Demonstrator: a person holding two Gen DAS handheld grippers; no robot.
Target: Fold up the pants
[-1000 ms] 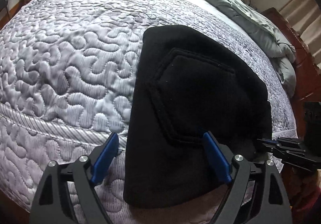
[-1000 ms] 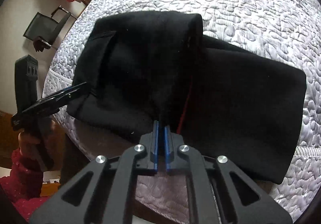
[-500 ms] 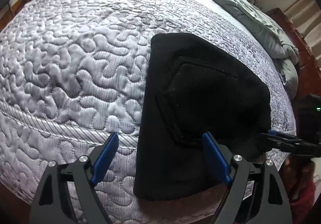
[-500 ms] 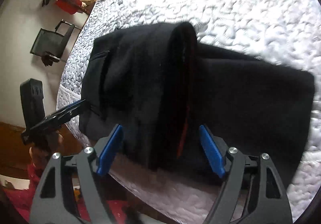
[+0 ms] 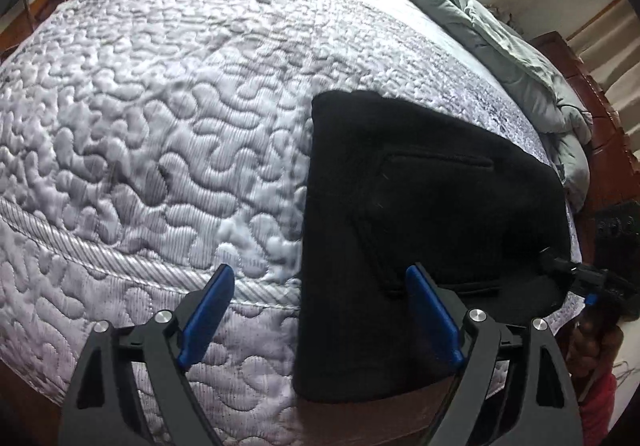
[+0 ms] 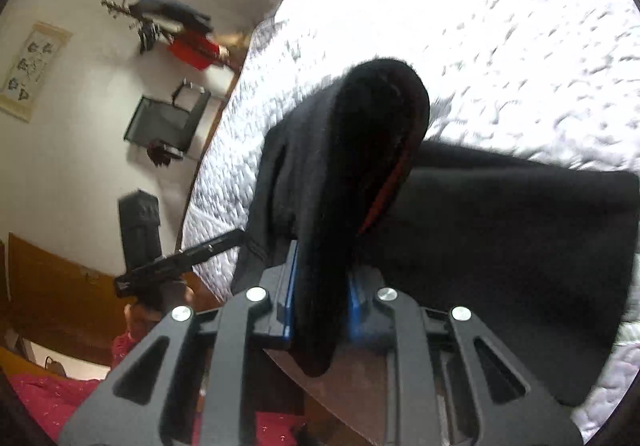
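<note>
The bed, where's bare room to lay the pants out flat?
The quilted bedspread lies bare from the black pants across to its far side. Crowded: the rumpled green comforter along the far edge, and the near corner where both hand-held grippers work.

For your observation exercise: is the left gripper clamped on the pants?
No, the left gripper is wide open above the pants, pressing nothing.

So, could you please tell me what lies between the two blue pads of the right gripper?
A thick fold of the black pants runs between the closing right gripper pads, as the right wrist view shows.
</note>
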